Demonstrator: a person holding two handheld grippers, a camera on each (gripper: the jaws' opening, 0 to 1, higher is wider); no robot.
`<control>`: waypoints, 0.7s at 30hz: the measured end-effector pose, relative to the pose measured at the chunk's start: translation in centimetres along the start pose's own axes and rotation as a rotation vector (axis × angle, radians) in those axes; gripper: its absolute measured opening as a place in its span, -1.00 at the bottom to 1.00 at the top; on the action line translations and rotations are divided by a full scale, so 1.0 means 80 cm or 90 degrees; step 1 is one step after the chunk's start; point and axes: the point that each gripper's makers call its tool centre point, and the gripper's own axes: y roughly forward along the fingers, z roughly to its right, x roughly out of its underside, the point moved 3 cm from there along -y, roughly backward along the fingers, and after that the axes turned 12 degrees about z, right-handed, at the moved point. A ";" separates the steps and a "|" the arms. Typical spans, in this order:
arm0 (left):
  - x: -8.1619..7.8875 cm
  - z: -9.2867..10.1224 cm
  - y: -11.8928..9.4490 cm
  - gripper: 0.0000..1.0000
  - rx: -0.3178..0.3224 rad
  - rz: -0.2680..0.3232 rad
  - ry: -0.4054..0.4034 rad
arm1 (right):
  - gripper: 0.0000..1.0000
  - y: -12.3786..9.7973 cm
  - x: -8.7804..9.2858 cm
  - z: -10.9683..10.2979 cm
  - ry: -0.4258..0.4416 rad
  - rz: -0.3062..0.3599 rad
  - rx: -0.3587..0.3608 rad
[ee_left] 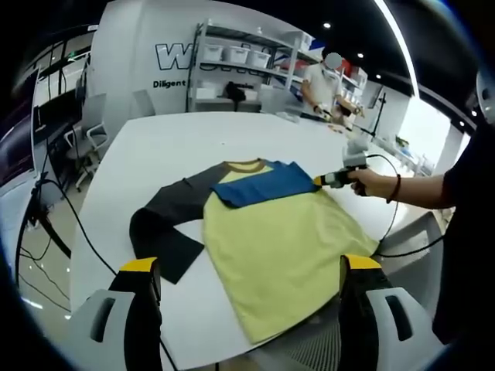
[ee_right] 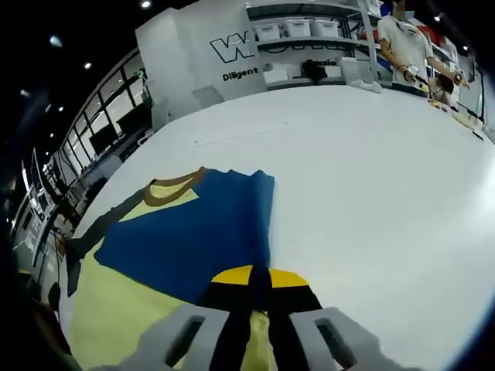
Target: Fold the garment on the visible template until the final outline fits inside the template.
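lying flat on the white table (ee_left: 155, 147), the yellow shirt (ee_left: 278, 247) has its blue sleeve (ee_right: 193, 232) folded across the chest. right gripper (ee_right: 259, 282) is clenched, seemingly pinching the blue sleeve's edge. left gripper (ee_left: 247, 270) hangs released over the near hem, touching nothing.

The garment (ee_left: 278, 247) is showing a pale yellow body, one blue sleeve (ee_left: 263, 185), one dark grey sleeve (ee_left: 166, 224), a mustard collar (ee_right: 174, 188); it's lying on a plain white worktop (ee_left: 193, 143), yellow-tipped jaws framing it.
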 end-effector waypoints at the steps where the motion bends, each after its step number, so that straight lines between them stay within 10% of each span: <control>1: 0.000 0.000 0.000 0.84 0.000 0.001 0.000 | -1.00 0.003 -0.001 0.002 -0.008 0.000 -0.002; 21: 0.003 -0.028 0.014 0.81 -0.048 -0.019 0.009 | -1.00 0.007 -0.017 0.051 -0.116 -0.046 -0.002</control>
